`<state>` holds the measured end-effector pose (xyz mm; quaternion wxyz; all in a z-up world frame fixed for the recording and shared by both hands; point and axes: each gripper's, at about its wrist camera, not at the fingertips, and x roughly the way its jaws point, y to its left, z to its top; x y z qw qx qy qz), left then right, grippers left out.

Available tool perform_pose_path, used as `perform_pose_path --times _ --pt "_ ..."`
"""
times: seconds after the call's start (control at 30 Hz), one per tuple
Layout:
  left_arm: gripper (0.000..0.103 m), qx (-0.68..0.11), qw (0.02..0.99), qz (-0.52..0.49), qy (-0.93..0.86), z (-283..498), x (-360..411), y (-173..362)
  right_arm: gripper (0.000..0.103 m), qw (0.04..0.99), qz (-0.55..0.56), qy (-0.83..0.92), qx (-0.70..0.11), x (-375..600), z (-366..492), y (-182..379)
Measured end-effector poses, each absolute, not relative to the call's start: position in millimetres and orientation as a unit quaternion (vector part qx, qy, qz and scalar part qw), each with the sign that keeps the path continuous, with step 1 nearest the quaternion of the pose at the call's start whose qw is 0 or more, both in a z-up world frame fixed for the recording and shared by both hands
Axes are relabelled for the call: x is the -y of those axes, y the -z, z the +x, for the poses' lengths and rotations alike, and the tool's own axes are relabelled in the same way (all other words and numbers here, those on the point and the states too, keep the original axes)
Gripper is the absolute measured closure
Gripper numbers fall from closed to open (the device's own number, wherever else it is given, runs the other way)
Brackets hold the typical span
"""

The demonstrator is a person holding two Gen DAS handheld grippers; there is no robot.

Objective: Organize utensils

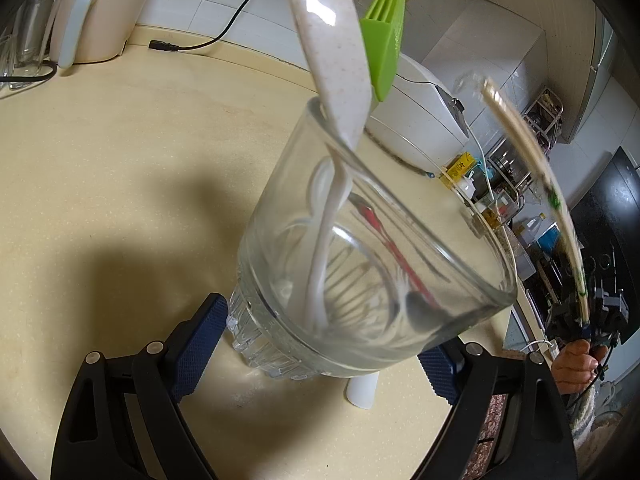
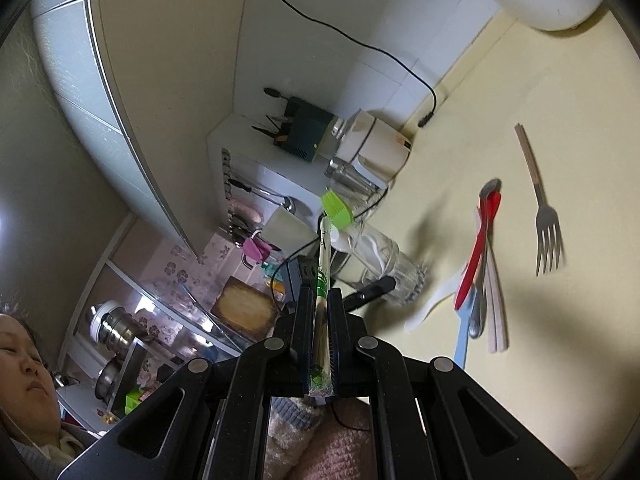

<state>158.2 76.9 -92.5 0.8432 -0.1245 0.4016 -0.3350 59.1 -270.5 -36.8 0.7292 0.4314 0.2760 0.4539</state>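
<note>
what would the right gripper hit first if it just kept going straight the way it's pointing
Probably the glass. The right gripper, shut on wrapped chopsticks, points at its rim, where the white spoon and green brush stick out. The chopstick tips would arrive first; depth is unclear.

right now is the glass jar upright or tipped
Tipped. The glass jar leans between the left gripper's fingers, only its base edge near the countertop, holding a speckled spoon and green brush.

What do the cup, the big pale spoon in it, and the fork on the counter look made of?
Cup: clear glass, glossy, see-through with a thick moulded base. Pale spoon: likely speckled plastic or wheat-straw composite, with a soft sheen and fine flecks. Fork: grey metal tines, probably steel; its brownish handle could be wood, but blur leaves that open.
</note>
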Motion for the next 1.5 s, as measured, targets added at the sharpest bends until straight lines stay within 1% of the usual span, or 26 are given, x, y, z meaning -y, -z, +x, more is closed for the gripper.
perform_pose_path --times 0.23,0.5,0.63,0.9,1.0,1.17,1.3,1.43,1.5 --pt "0.012 -0.402 0.843 -0.125 0.335 158.2 -76.7 92.6 0.096 0.721 0.412 -0.442 -0.338 257.1 66.8 32.1" --pt "0.012 -0.401 0.843 -0.125 0.335 158.3 -77.0 92.5 0.096 0.748 0.319 -0.426 -0.396 244.7 90.0 -22.2" --pt "0.012 -0.401 0.843 -0.125 0.335 158.3 -76.8 92.5 0.096 0.743 0.306 -0.422 -0.419 237.2 100.4 -40.5" --pt "0.012 -0.401 0.843 -0.125 0.335 158.3 -76.5 92.6 0.096 0.752 0.277 -0.391 -0.453 235.4 111.2 -59.4" --pt "0.012 -0.401 0.843 -0.125 0.335 158.5 -76.4 92.7 0.096 0.756 0.269 -0.380 -0.460 236.2 112.3 -65.0" --pt "0.012 -0.401 0.843 -0.125 0.336 158.2 -74.8 92.6 0.096 0.768 0.263 -0.375 -0.448 232.4 120.9 -74.5" --pt "0.012 -0.401 0.843 -0.125 0.336 158.2 -74.5 92.6 0.094 0.797 0.201 -0.354 -0.446 213.9 119.3 -71.6" --pt "0.012 -0.401 0.843 -0.125 0.336 158.2 -74.9 92.6 0.093 0.825 0.113 -0.326 -0.448 197.8 111.7 -55.2" --pt "0.012 -0.401 0.843 -0.125 0.336 158.2 -74.6 92.6 0.088 0.827 0.091 -0.327 -0.449 196.1 110.0 -46.9"
